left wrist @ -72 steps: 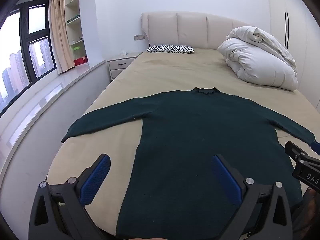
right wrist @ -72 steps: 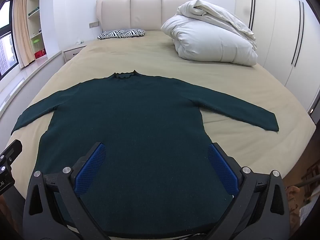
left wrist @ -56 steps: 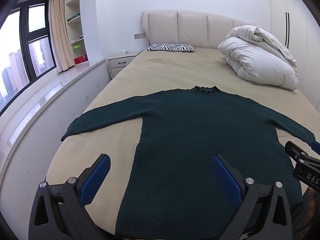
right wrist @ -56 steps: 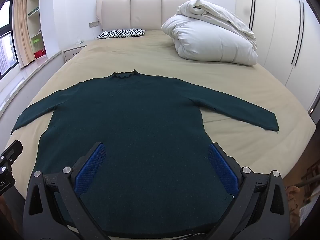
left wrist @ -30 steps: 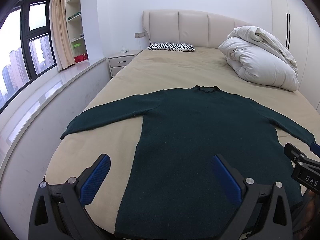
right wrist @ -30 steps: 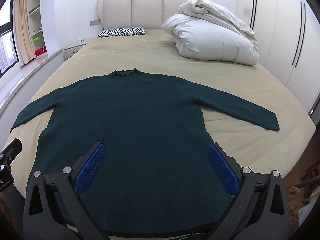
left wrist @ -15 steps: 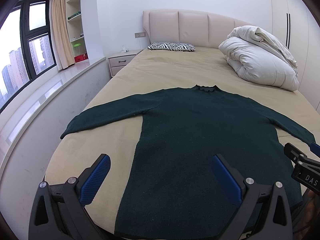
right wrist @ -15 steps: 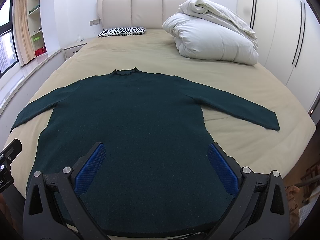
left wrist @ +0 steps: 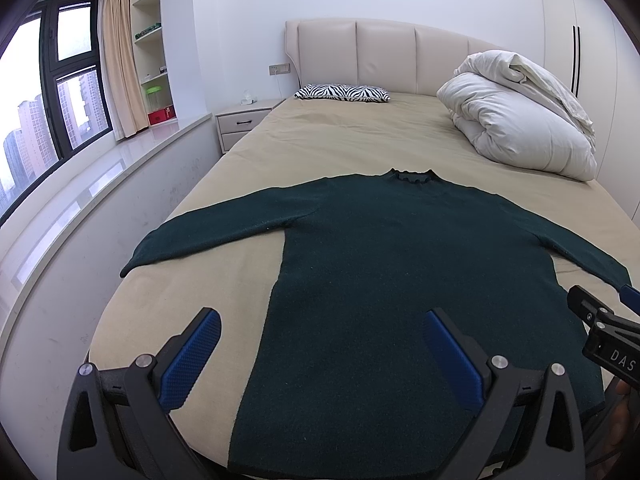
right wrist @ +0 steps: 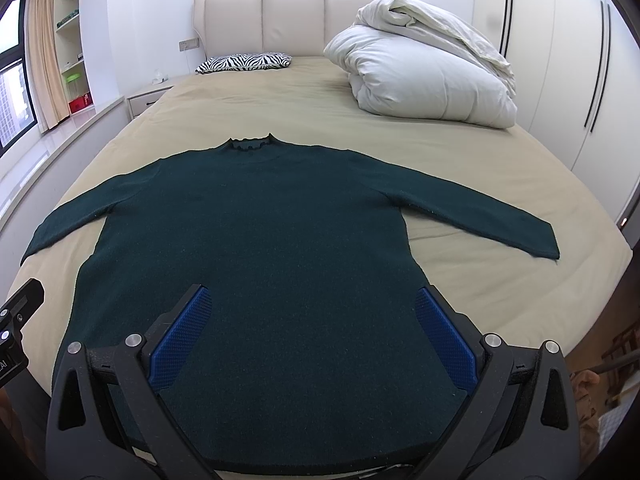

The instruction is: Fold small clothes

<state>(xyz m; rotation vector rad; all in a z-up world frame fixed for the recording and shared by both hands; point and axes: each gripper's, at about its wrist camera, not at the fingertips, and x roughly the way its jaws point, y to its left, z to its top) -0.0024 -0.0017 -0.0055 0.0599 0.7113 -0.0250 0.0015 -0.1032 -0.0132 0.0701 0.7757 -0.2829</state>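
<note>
A dark green long-sleeved sweater (left wrist: 400, 264) lies flat on the beige bed (left wrist: 352, 140), collar toward the headboard, both sleeves spread out; it also shows in the right wrist view (right wrist: 256, 236). My left gripper (left wrist: 320, 326) is open and empty, hovering above the sweater's lower left hem near the bed's foot. My right gripper (right wrist: 310, 302) is open and empty above the lower middle of the sweater. The right gripper's body shows at the left view's right edge (left wrist: 600, 324).
A rolled white duvet (left wrist: 516, 120) lies at the bed's far right. A zebra pillow (left wrist: 342, 92) sits by the headboard. A nightstand (left wrist: 244, 124) and a window ledge (left wrist: 80, 200) run along the left. Wardrobe doors (right wrist: 580, 60) stand on the right.
Both grippers have stayed open and almost still; the views have shifted only slightly. The sweater has not moved.
</note>
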